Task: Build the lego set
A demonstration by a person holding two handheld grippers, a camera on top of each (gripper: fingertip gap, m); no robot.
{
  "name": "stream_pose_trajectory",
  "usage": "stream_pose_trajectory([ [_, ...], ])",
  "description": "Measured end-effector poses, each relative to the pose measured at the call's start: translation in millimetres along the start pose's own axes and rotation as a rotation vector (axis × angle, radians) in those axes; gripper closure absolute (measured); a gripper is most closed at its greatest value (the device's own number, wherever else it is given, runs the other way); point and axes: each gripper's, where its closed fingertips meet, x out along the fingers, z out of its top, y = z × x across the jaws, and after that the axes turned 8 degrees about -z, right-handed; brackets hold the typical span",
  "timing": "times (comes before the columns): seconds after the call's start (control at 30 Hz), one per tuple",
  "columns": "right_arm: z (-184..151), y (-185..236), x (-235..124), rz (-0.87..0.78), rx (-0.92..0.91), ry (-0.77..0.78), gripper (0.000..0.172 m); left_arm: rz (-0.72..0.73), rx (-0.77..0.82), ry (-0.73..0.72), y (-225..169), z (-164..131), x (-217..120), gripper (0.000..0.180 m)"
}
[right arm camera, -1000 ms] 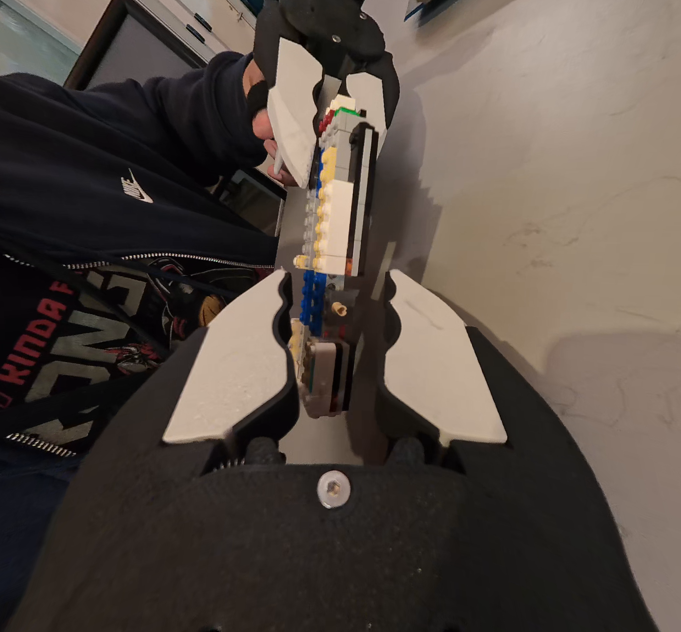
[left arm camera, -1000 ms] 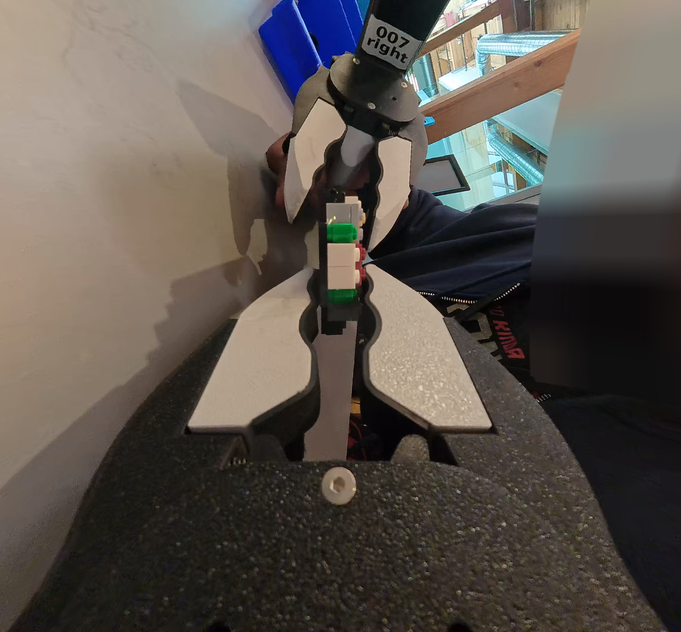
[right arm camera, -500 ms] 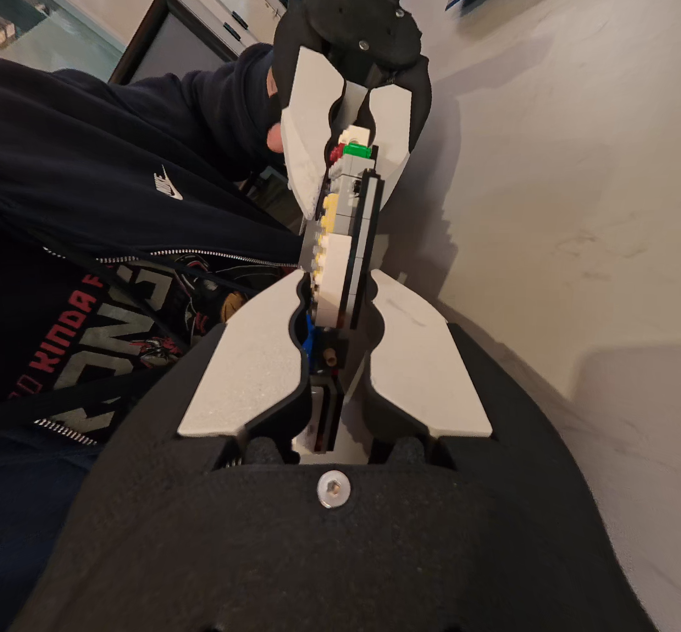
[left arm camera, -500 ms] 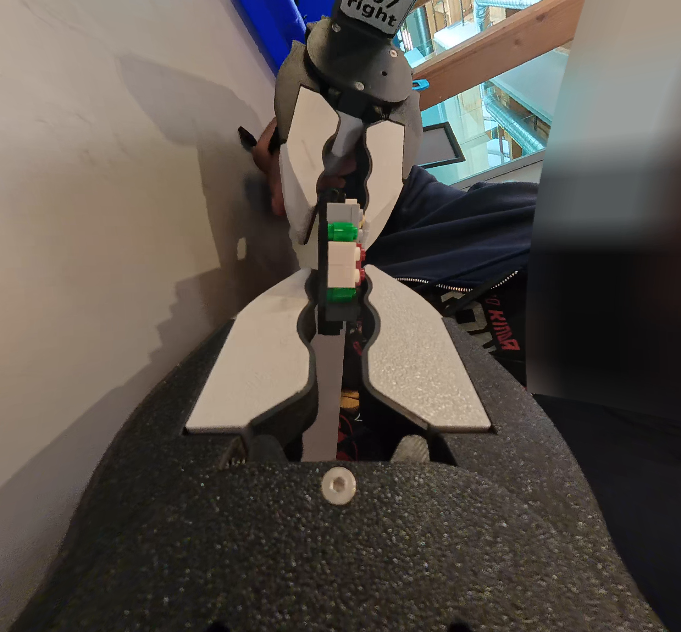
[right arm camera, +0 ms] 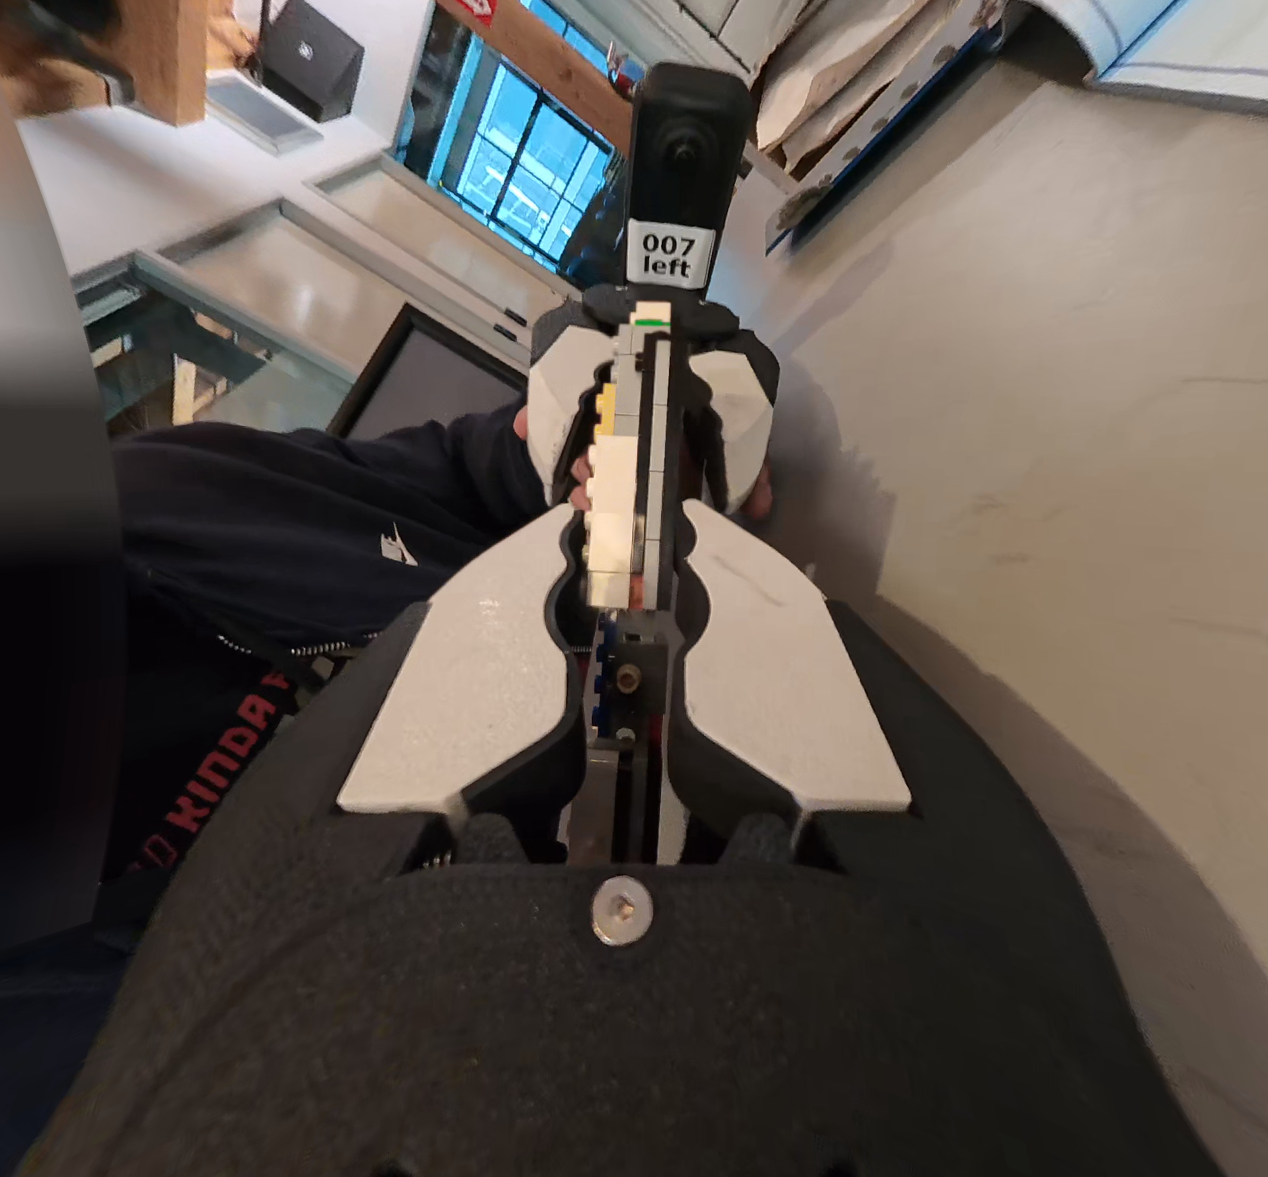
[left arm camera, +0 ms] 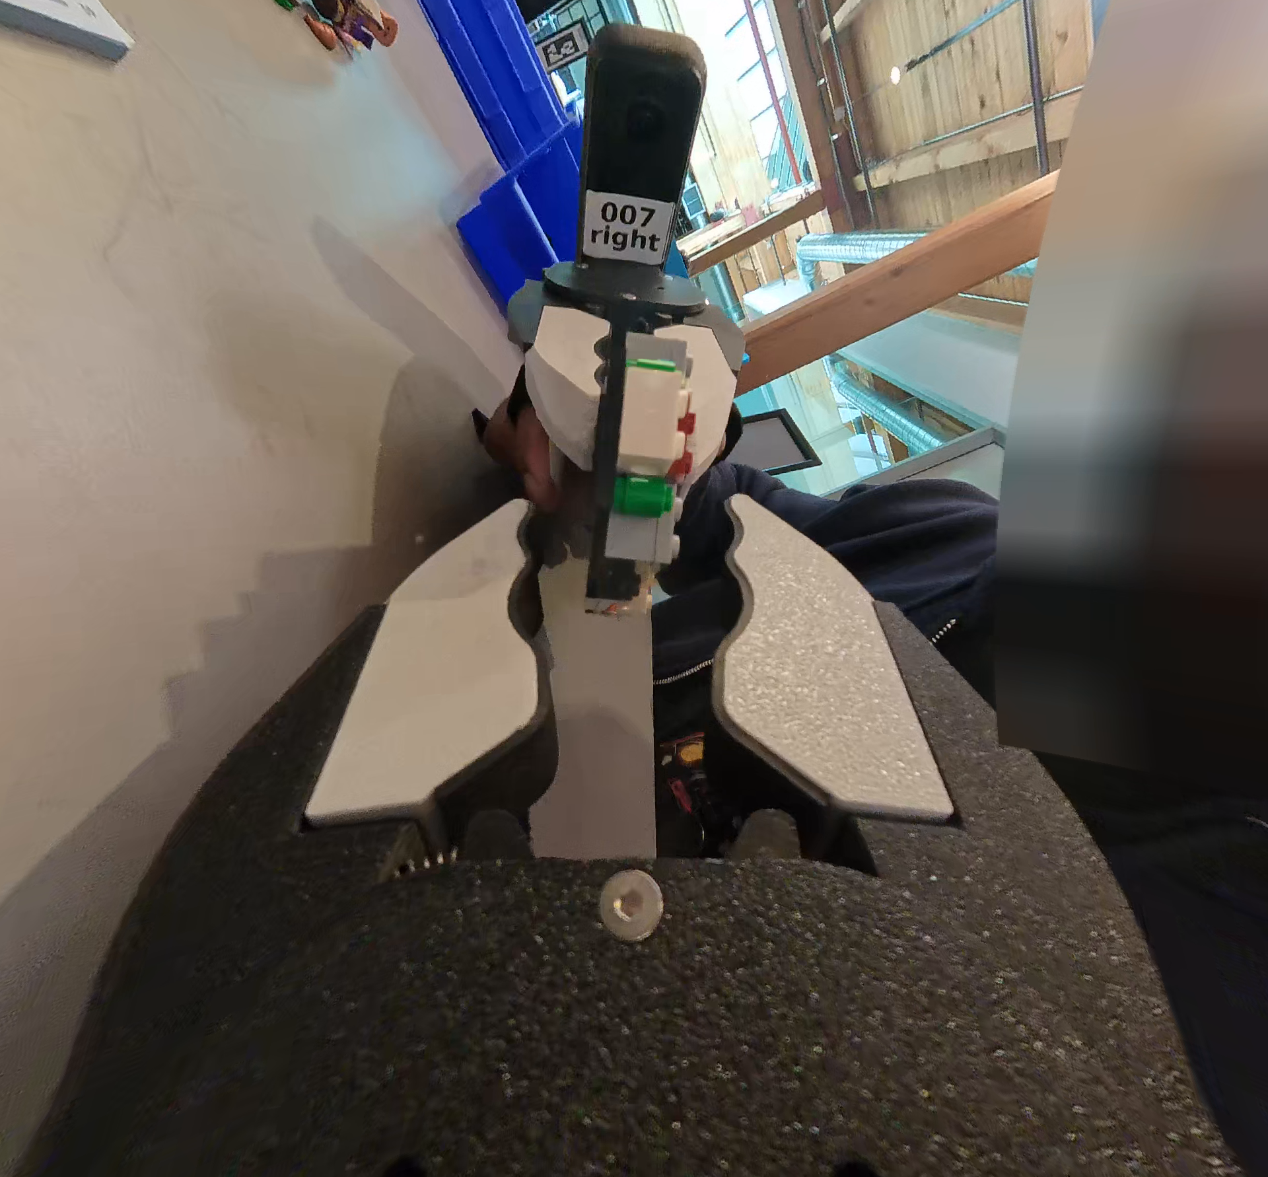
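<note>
White-faced tongs (left arm camera: 628,543) on black speckled bodies; the brick model (left arm camera: 641,465) shows white, grey, green, red studs, black backing. Blue bins (left arm camera: 494,115), beige table (left arm camera: 171,320), navy sleeve (right arm camera: 309,499).

- My left gripper (left arm camera: 628,547) has a rough, grainy matt black body and pale, finely pebbled fingers (left arm camera: 816,677).
- Between those spread fingers I see a long brick model of glossy, smooth plastic, white, grey, green and black (left arm camera: 641,451).
- Left of the gripper lies a smooth, matt cream tabletop (left arm camera: 171,320).
- Beyond it stand glossy blue plastic bins (left arm camera: 494,115).
- Further right, bare wooden beams (left arm camera: 892,293).
</note>
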Motion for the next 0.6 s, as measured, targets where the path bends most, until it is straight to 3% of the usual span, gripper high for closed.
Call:
stream_pose_trajectory([
  [0.1,7,-2,0,0.013,0.069,-0.059,0.148,-0.015,0.020,-0.090,1,13,1,0.137],
  [0.2,10,-5,4,0.005,0.123,-0.097,0.148,-0.042,0.029,-0.197,2,32,-2,0.160],
  [0.33,9,-11,5,-0.037,0.116,-0.077,0.143,-0.051,-0.040,-0.223,11,43,-4,0.161],
  [0.47,13,-22,-8,-0.164,-0.011,-0.007,0.123,-0.012,-0.079,-0.211,22,58,-10,0.162],
  [0.6,35,-34,-36,-0.336,-0.226,-0.039,0.127,0.022,-0.129,-0.134,35,64,-8,0.162],
])
